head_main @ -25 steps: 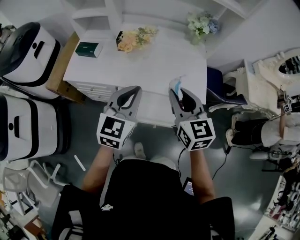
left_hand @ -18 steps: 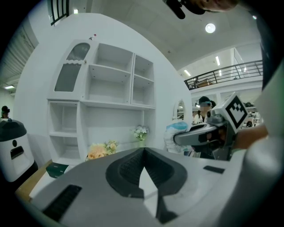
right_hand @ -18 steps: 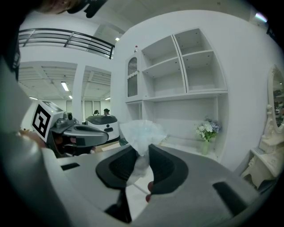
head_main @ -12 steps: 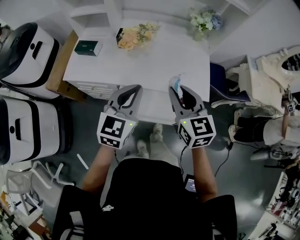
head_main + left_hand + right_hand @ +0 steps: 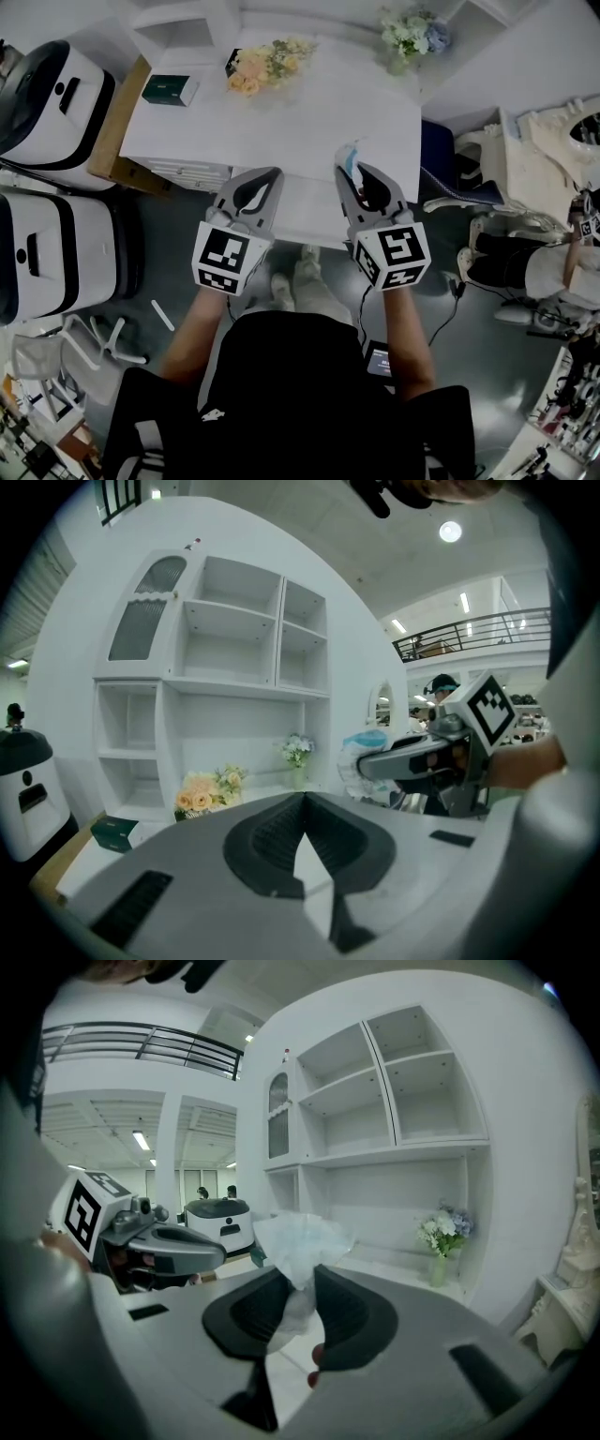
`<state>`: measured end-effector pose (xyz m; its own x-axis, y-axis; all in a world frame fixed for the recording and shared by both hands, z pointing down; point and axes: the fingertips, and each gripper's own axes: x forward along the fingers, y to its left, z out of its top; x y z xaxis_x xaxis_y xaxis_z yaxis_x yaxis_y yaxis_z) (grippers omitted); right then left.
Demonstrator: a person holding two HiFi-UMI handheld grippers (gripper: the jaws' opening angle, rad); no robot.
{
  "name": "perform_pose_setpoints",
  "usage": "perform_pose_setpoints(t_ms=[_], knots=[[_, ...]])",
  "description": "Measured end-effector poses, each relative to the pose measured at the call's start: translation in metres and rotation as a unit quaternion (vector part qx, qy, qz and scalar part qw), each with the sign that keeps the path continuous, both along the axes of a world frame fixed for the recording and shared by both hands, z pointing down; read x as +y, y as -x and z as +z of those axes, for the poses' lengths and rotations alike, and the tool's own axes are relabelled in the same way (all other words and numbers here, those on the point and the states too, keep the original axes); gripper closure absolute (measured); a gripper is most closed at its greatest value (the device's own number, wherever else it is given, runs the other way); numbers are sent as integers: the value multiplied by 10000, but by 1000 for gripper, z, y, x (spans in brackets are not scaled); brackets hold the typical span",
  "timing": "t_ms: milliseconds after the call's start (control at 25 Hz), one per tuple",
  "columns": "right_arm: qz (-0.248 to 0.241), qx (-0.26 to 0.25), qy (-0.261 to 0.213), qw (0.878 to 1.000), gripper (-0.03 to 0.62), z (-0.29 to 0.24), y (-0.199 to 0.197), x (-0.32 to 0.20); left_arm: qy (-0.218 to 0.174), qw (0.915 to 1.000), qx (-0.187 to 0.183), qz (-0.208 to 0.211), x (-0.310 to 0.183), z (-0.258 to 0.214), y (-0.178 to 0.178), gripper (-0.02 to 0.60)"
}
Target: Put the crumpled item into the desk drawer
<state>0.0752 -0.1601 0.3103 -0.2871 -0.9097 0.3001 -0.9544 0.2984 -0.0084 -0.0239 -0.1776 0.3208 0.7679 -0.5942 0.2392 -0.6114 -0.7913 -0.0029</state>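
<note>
still, right gripper (image 5: pixel 352 174) clamped on crumpled item (image 5: pixel 351 157), left gripper (image 5: pixel 267 176) closed

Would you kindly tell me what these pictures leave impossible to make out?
- The desk drawer, head view: the left gripper and right gripper cover the front edge, so open or shut is unclear.
- The crumpled item, right gripper view: the jaws clamped on it hide its lower part.
- The green box, head view: print too small.
</note>
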Motion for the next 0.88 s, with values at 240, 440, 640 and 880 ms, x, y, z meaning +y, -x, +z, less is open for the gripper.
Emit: perform_pose_setpoints(t_ms=[240,440,640,880], knots=[[-205,131,176,9995,516,17,-11,-13,341,9993,-142,-113,-2,19,-10,575],[-315,169,374,9987,515,39,-20,-22,482,9984,-182,-253,-11,35,-15,575],[-481,240,597,9968,516,63,-21,-31,639,9969,-205,-419,-19,52,-13,575],[-782,485,909,9916,515,93,-16,-34,830,9946,-258,-565,-23,74,-12,575]])
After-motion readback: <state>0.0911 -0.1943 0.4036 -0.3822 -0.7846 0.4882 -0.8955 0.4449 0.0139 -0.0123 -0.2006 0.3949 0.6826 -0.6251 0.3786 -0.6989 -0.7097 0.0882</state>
